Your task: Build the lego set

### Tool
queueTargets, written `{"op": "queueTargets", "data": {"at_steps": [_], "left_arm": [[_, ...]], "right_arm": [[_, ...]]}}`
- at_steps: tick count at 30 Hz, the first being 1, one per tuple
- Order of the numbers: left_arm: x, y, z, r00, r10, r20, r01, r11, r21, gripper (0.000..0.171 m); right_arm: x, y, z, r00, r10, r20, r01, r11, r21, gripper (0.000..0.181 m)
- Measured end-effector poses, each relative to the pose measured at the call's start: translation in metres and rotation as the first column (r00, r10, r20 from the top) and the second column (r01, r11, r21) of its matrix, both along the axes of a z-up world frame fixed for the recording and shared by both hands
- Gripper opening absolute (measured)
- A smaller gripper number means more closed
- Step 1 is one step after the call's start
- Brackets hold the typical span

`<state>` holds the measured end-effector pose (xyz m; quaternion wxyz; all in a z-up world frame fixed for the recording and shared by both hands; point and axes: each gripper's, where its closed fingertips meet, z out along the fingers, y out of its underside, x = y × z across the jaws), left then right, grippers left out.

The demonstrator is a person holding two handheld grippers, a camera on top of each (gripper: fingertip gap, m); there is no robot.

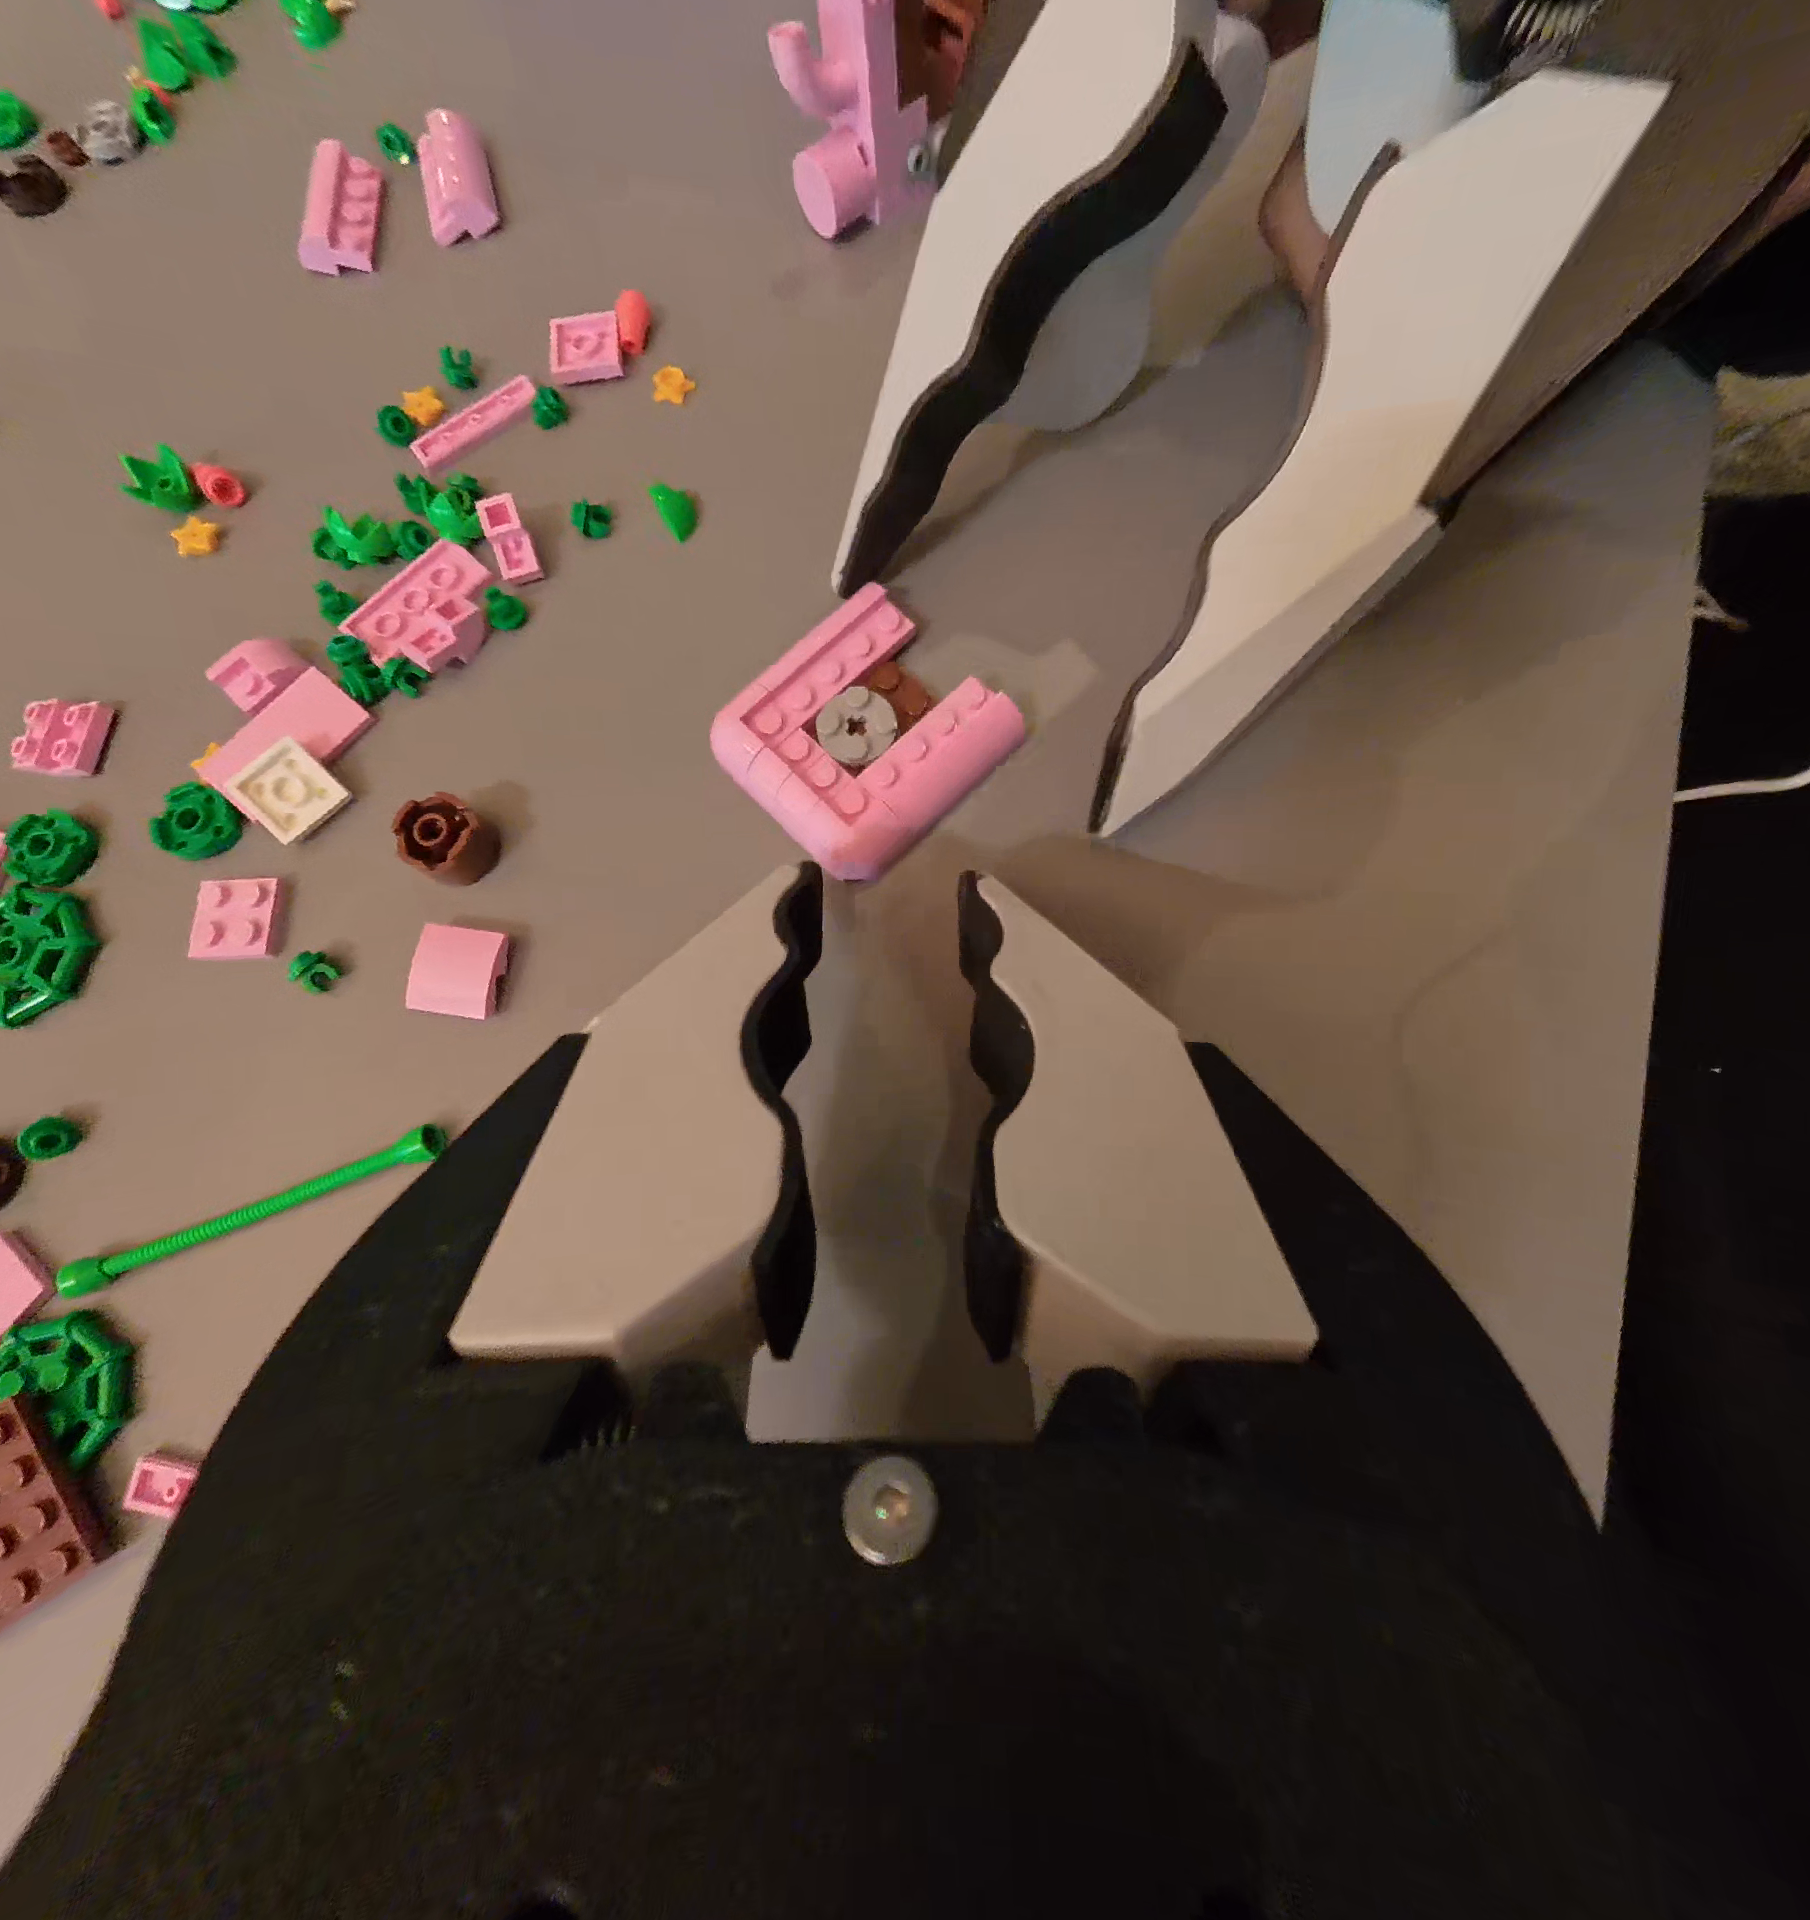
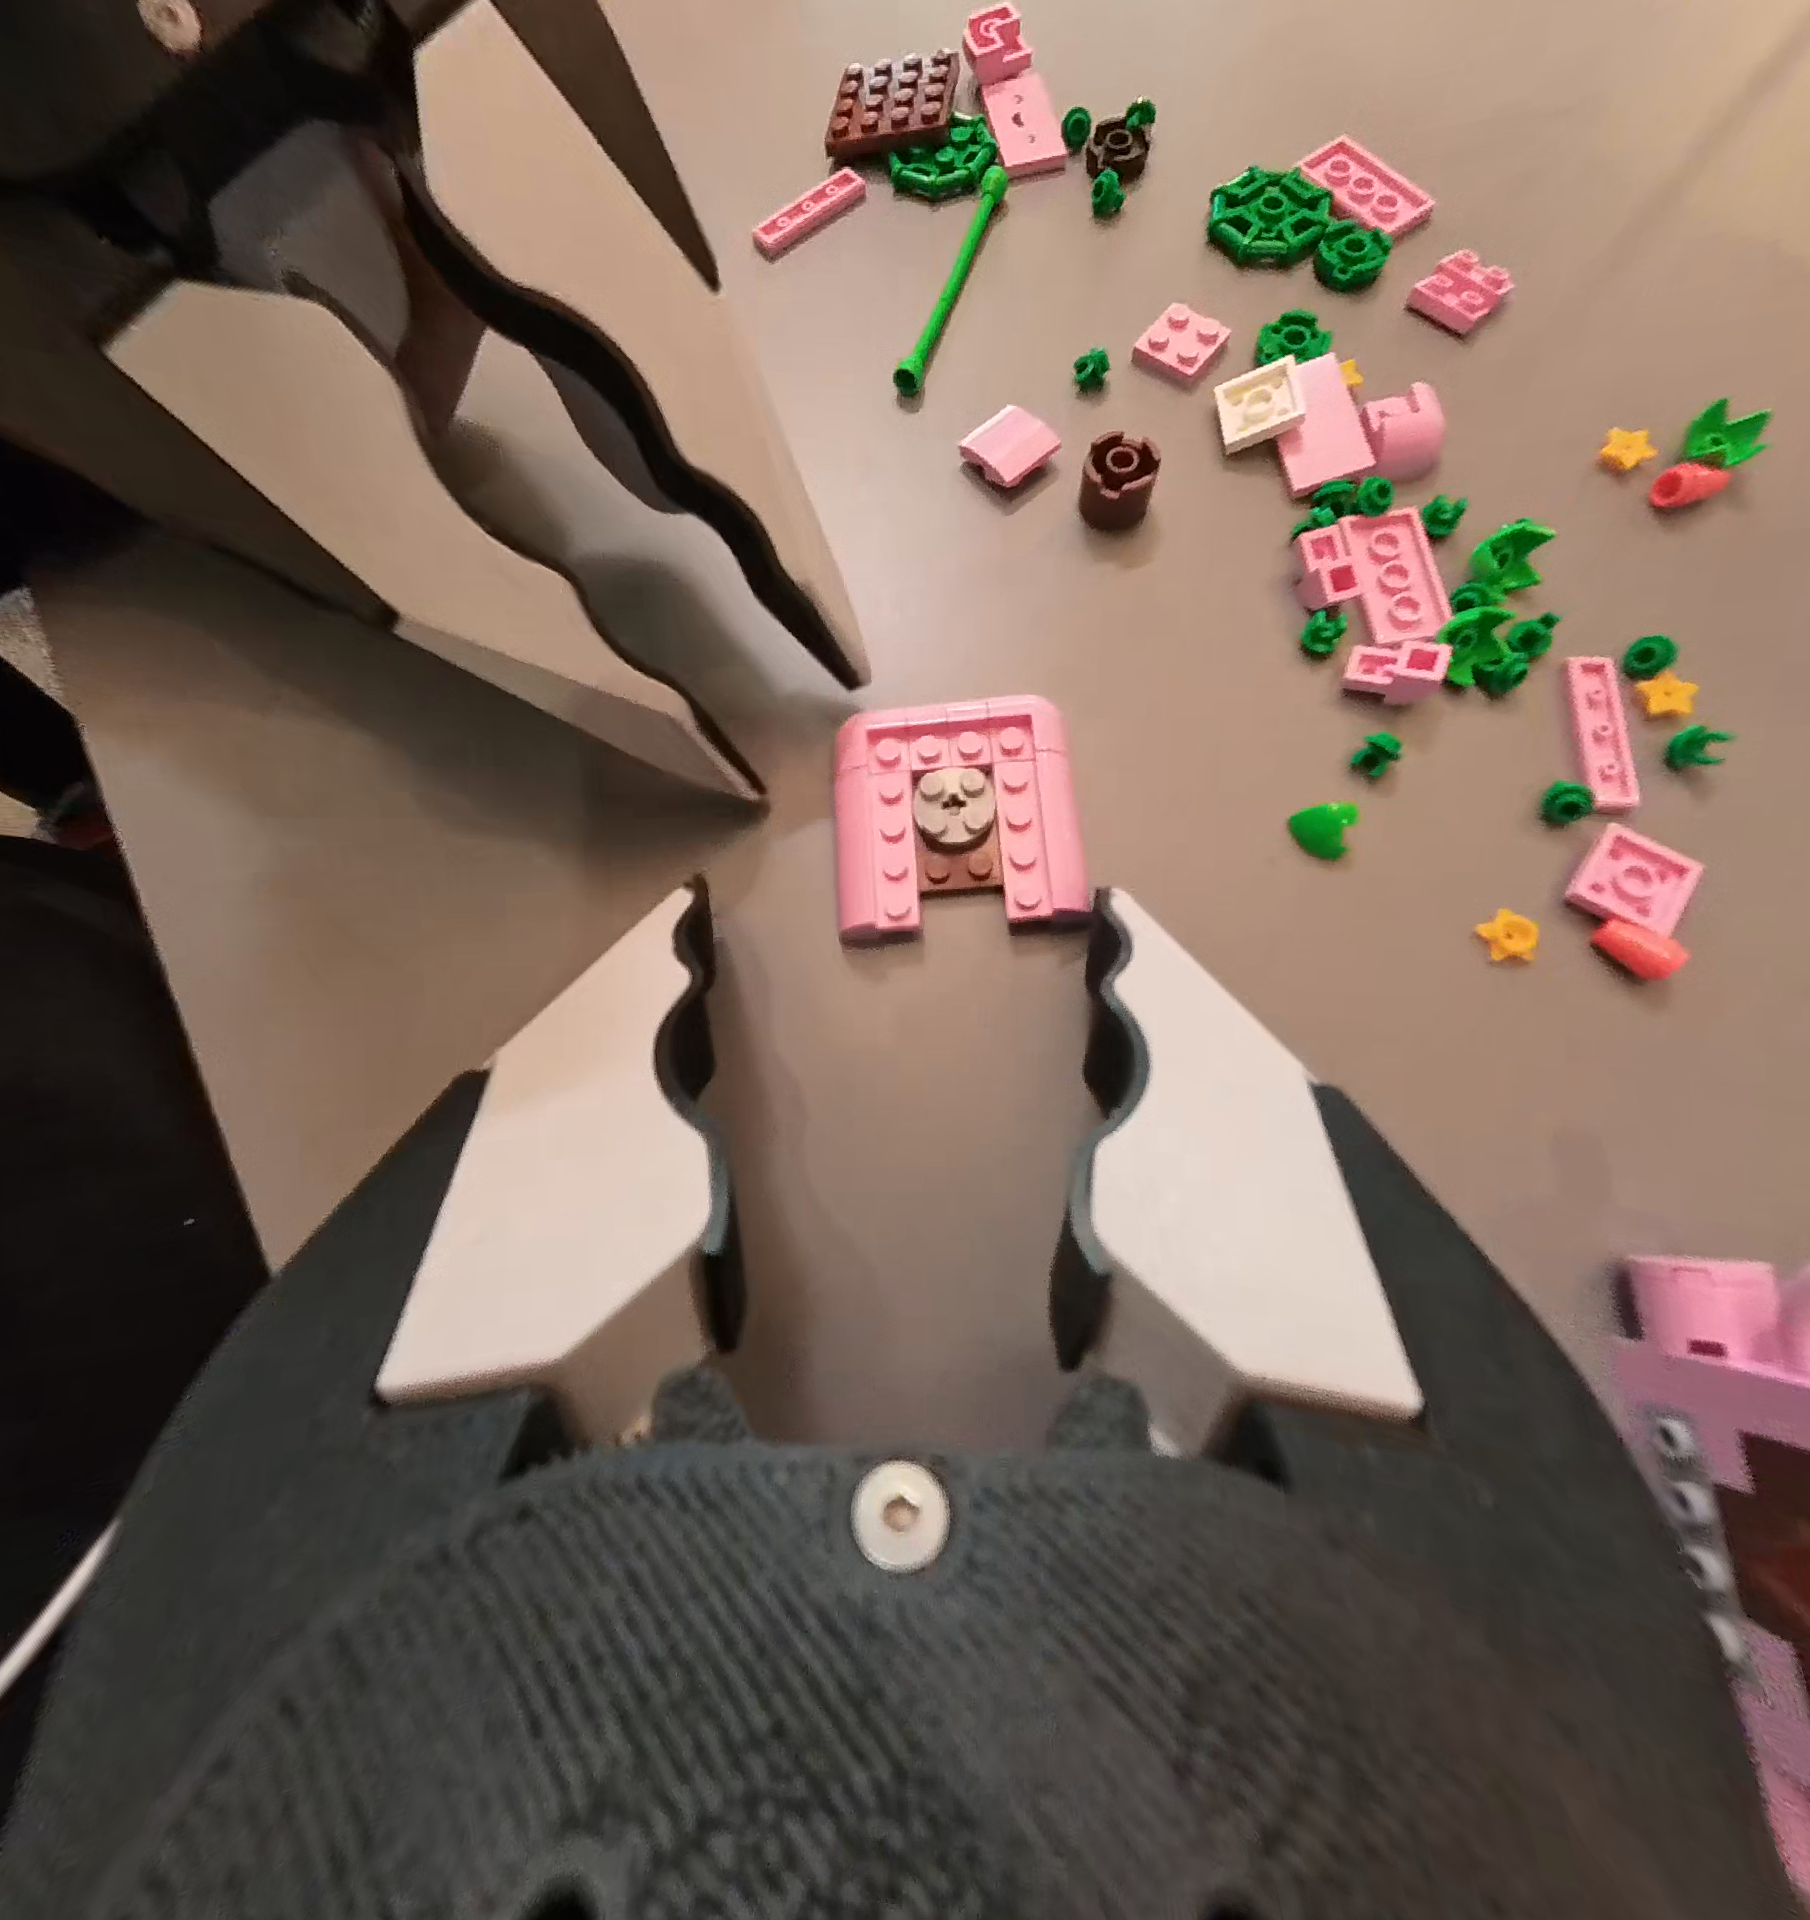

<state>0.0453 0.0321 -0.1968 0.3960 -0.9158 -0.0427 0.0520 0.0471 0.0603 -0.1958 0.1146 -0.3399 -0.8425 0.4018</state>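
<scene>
A pink U-shaped lego assembly [image 1: 776,717] lies flat on the grey table, with a grey round plate [image 1: 854,725] on a brown plate inside it. My left gripper [image 1: 888,881] is open and empty, its tips just short of the assembly's rounded corner. My right gripper [image 1: 974,701] comes in from the upper right, open, with its tips on either side of the assembly. In the right wrist view the assembly [image 2: 885,821] lies just beyond my right gripper [image 2: 899,894], whose right fingertip [image 2: 1100,914] is at its corner. The left gripper [image 2: 809,740] shows at the upper left.
Loose pink, green and orange pieces are scattered to the left [image 1: 413,603] and, in the right wrist view, to the right [image 2: 1389,571]. There is a brown round brick [image 1: 444,836], a green rod [image 1: 246,1210], a brown plate [image 1: 7,1527] and a larger pink build [image 1: 859,114]. The table edge [image 1: 1659,935] is close. The grippers are tip to tip, or close to it.
</scene>
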Motion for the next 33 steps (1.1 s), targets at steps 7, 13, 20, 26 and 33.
{"op": "queueTargets", "data": {"at_steps": [7, 13, 20, 26, 33], "left_arm": [[-0.029, -0.007, 0.005, 0.982, 0.186, 0.035, -0.187, 0.982, 0.034, 0.024], [-0.035, -0.011, 0.021, 0.968, 0.207, 0.145, -0.229, 0.961, 0.157, 0.028], [-0.036, -0.013, 0.028, 0.968, 0.206, 0.146, -0.233, 0.951, 0.202, 0.029], [-0.030, -0.011, 0.023, 0.977, 0.178, 0.120, -0.196, 0.967, 0.165, 0.033], [-0.030, -0.010, 0.020, 0.978, 0.180, 0.105, -0.194, 0.970, 0.145, 0.037]], "right_arm": [[0.024, -0.012, 0.003, 0.993, 0.096, 0.064, -0.091, 0.993, -0.069, 0.045], [0.006, -0.004, 0.023, 0.999, 0.048, 0.002, -0.047, 0.990, -0.130, 0.052], [-0.039, 0.008, 0.059, 0.950, -0.098, -0.296, 0.028, 0.973, -0.229, 0.042], [-0.030, -0.001, 0.057, 0.915, -0.031, -0.403, -0.017, 0.993, -0.115, 0.037], [-0.029, -0.010, 0.039, 0.911, 0.039, -0.411, -0.022, 0.999, 0.047, 0.041]]}}
